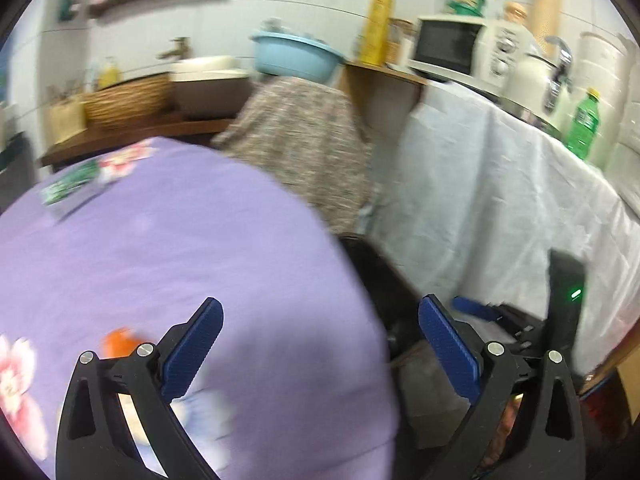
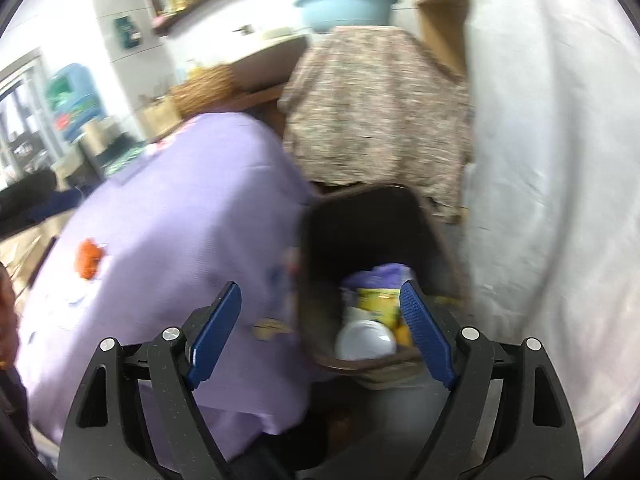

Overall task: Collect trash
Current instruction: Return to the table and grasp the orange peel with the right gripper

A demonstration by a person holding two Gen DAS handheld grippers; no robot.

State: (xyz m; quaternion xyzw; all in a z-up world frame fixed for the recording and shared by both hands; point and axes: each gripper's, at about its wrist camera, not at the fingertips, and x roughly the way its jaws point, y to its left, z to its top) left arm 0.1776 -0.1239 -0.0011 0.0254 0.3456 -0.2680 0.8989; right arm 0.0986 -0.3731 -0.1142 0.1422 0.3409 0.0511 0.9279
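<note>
- Kitchen surroundings noted: we see a table under a lilac flowered tablecloth (image 1: 180, 240), a white-draped counter (image 1: 500, 184) and a stool or stand under a speckled cloth (image 2: 372, 108) carrying a light-blue basin (image 2: 344, 4).
- We find our left gripper (image 1: 320, 348) with jaws spread wide and nothing between its blue pads (image 1: 192, 352); it hangs over the near edge of the table.
- We find our right gripper (image 2: 320, 324) likewise spread and empty, poised above a dark trash bin (image 2: 368, 216) standing on the floor between table and counter.
- Inside the bin, just ahead of the right gripper and below its right finger, we record a white round lid or cup (image 2: 366, 344), a yellow-green packet (image 2: 378, 300) and a purple wrapper (image 2: 380, 274).
- On the tablecloth, left of the right gripper and well apart from it, an orange scrap (image 2: 90, 260) lies loose; the left wrist view shows it just beyond the left finger.
- At the far edge of the table, ahead and left of the left gripper, a green printed packet (image 1: 70, 188) lies flat.
- Both views are blurred; finer labels cannot be read.
</note>
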